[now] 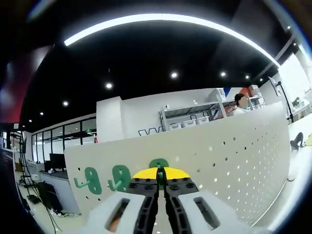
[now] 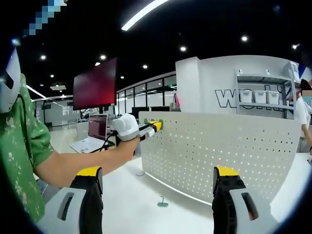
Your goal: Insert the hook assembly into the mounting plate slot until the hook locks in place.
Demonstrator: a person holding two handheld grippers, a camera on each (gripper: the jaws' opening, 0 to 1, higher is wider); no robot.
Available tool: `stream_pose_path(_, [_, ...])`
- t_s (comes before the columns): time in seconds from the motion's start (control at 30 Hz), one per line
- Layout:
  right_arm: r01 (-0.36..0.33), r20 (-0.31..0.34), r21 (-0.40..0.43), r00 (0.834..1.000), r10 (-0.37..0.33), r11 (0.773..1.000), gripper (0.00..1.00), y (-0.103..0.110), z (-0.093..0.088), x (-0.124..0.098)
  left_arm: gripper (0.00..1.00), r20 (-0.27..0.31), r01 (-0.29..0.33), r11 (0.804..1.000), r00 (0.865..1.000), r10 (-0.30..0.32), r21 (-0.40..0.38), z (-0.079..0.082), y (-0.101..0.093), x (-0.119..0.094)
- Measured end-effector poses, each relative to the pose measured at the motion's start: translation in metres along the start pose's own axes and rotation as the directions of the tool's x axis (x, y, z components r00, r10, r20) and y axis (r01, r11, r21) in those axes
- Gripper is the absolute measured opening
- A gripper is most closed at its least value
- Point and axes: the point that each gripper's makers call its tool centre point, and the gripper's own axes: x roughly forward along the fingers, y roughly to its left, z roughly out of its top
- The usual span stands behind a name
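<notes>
A white perforated mounting plate (image 1: 229,156) stands upright on the table. Two green hooks (image 1: 91,180) (image 1: 119,176) hang on its left part. My left gripper (image 1: 161,172) is shut, its yellow tips pressed against the plate with a third green hook (image 1: 158,163) showing just beyond them. In the right gripper view the left gripper (image 2: 155,126), held by a gloved hand (image 2: 126,126), meets the upper left corner of the plate (image 2: 219,151). My right gripper (image 2: 158,183) stands wide open with nothing in it, back from the plate. A spare green hook (image 2: 162,202) lies on the white table in front of the plate.
A person's bare arm and green sleeve (image 2: 24,146) reach in from the left. A laptop (image 2: 95,131) sits on the table beyond the hand. Another person (image 2: 304,107) stands by shelves behind the plate. The white tabletop (image 2: 131,195) spreads in front of the plate.
</notes>
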Motion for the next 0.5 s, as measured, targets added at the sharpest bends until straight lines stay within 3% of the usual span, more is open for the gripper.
stream_pose_path(0.5, [0.003,0.009,-0.002,1.000,-0.002,1.000,0.96,0.0007,0.0032,-0.0038,0.03,-0.011,-0.002,1.000,1.000,0.002,-0.014,0.0001,0.0005,-0.0021])
